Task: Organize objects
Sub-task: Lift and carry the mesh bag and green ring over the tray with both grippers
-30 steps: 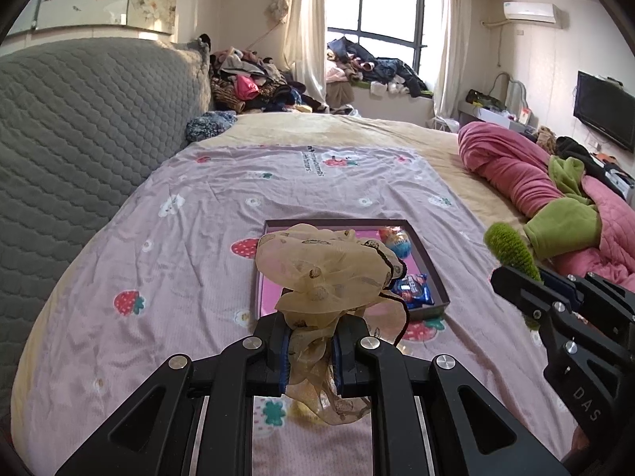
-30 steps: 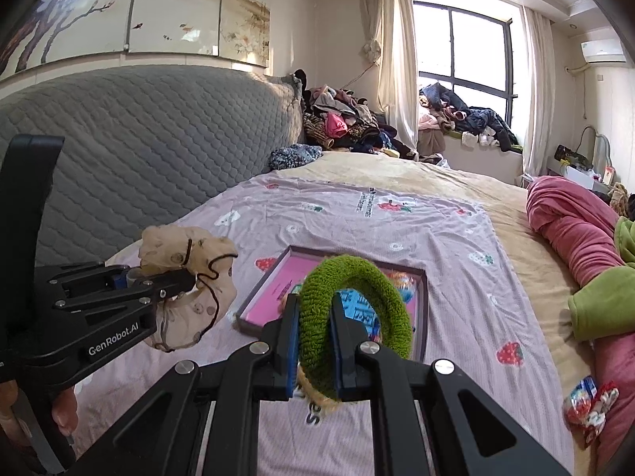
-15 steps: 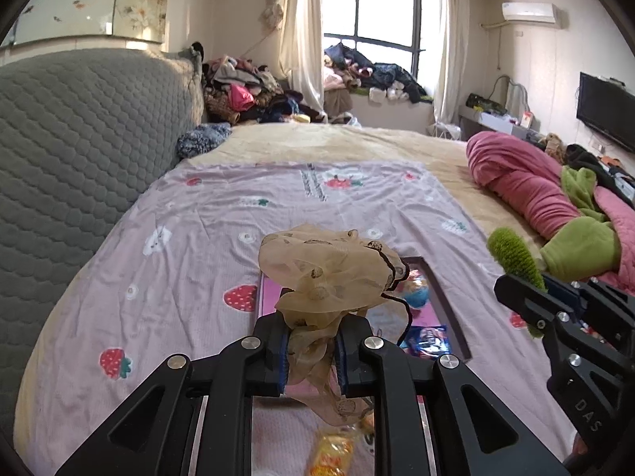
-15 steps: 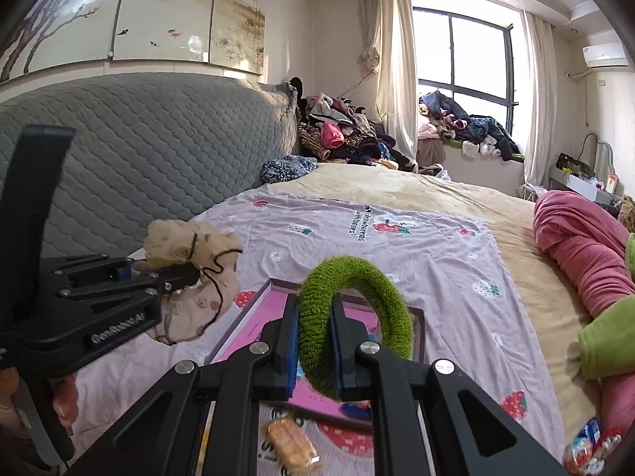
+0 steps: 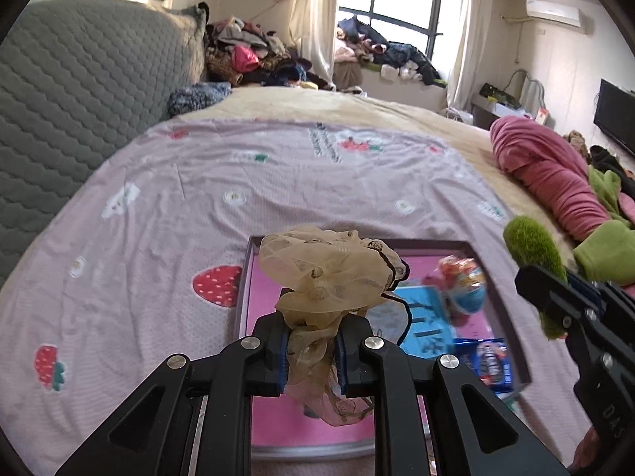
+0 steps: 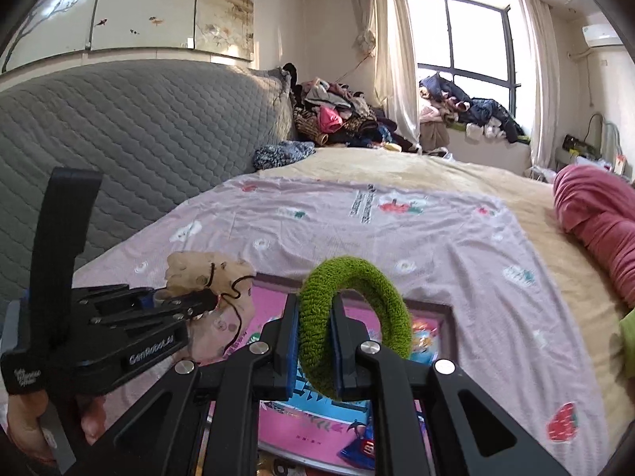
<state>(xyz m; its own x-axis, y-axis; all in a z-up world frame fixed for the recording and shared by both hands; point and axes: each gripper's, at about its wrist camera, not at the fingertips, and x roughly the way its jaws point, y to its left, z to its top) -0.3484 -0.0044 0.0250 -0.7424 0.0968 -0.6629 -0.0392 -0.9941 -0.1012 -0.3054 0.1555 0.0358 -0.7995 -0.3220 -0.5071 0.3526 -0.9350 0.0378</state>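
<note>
Two hair ties are carried at once, both over the tray (image 5: 510,313) that lies on the strawberry-print sheet (image 5: 166,214) of the bed. The left gripper (image 5: 310,351) is clenched on a beige organza scrunchie (image 5: 325,273) — its ruffles are bunched above the jaws and a tail of fabric hangs below them, over the tray's pink floor. The right gripper (image 6: 314,351) is clenched on a green fuzzy hair ring (image 6: 349,317), which is held upright by one side with the loop standing free above the jaws. Neither tie is seen touching the tray yet; both are judged to be held above it, not resting. In the tray some items are already gathered: a pink-and-blue wrapped toy or sweet (image 5: 462,289) near the far right corner, a blue printed card (image 5: 420,317) flat on the floor, and a dark blue snack packet (image 5: 490,359) by the right wall. So collecting is judged partly done — the two ties are grasped and brought to the tray, but release is left for both. A pink quilt (image 5: 555,182) and green garment (image 5: 603,250) lie at the right of the bed, untouched; whether they belong to the task cannot be told. Blur in the left view hides finer detail.
</note>
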